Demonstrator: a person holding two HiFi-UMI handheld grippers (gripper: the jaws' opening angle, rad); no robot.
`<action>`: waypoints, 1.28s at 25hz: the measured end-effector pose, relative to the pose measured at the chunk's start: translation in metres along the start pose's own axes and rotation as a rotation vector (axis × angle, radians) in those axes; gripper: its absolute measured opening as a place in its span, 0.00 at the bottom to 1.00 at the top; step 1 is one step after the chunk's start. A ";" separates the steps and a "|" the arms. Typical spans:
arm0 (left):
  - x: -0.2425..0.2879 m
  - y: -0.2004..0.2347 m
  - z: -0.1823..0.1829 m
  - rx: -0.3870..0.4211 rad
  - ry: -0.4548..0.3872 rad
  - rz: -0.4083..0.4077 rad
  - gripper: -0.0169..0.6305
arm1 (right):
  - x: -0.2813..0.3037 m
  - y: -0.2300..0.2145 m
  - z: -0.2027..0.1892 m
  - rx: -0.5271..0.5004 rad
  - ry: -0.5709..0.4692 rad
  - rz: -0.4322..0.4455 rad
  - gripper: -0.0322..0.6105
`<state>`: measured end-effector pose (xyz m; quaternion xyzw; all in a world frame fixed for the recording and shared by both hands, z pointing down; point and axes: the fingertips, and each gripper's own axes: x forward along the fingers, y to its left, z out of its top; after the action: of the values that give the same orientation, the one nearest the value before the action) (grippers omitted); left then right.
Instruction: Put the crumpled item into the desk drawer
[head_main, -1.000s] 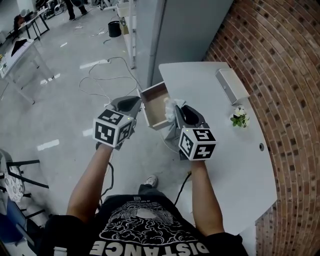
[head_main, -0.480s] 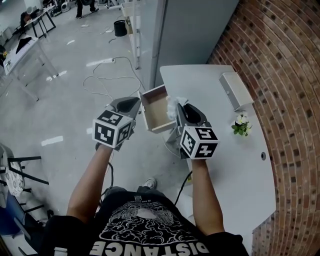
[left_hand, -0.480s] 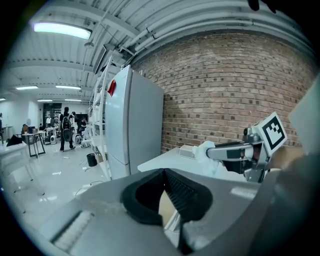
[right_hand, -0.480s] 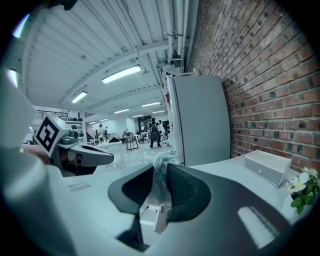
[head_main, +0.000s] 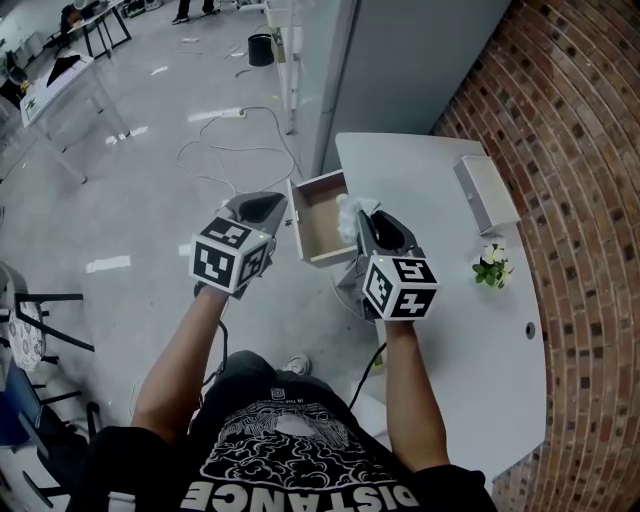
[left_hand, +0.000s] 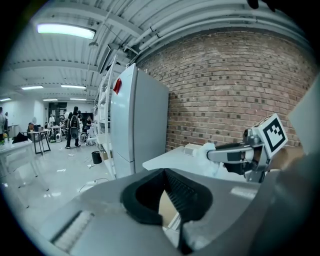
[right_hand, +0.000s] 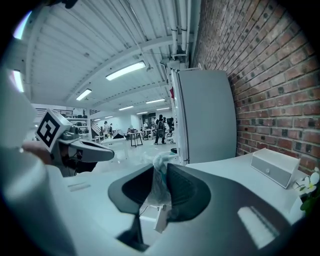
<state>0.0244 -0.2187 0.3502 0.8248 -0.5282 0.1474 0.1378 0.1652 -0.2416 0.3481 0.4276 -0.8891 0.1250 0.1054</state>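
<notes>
The crumpled white item (head_main: 350, 210) is pinched between the jaws of my right gripper (head_main: 362, 213), which is shut on it. It hangs at the right edge of the open wooden drawer (head_main: 318, 222), which is pulled out from the white desk (head_main: 450, 260). In the right gripper view the crumpled item (right_hand: 159, 187) fills the gap of the right gripper (right_hand: 161, 167). My left gripper (head_main: 270, 203) is just left of the drawer, shut and empty. Its pads meet at the tip in the left gripper view (left_hand: 162, 172), where the crumpled item (left_hand: 204, 151) shows off to the right.
A white box (head_main: 487, 192) and a small flowering plant (head_main: 492, 265) sit on the desk near the brick wall. A tall grey cabinet (head_main: 400, 60) stands behind the desk. Cables (head_main: 235, 150) lie on the floor, and a chair (head_main: 30, 330) is at the far left.
The head view has shifted a little, so the desk and drawer sit further right. Both grippers keep their places beside the drawer, and the right one still holds the item.
</notes>
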 end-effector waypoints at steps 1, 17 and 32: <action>0.001 0.003 -0.001 -0.003 0.000 0.006 0.03 | 0.004 0.001 -0.002 -0.002 0.005 0.008 0.17; 0.032 0.056 -0.047 -0.041 0.039 0.031 0.03 | 0.083 0.014 -0.050 0.014 0.089 0.053 0.17; 0.102 0.115 -0.100 -0.076 0.136 -0.042 0.03 | 0.176 0.000 -0.119 0.122 0.188 -0.010 0.17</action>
<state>-0.0497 -0.3114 0.4896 0.8178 -0.5055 0.1802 0.2078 0.0667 -0.3339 0.5126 0.4239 -0.8640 0.2179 0.1625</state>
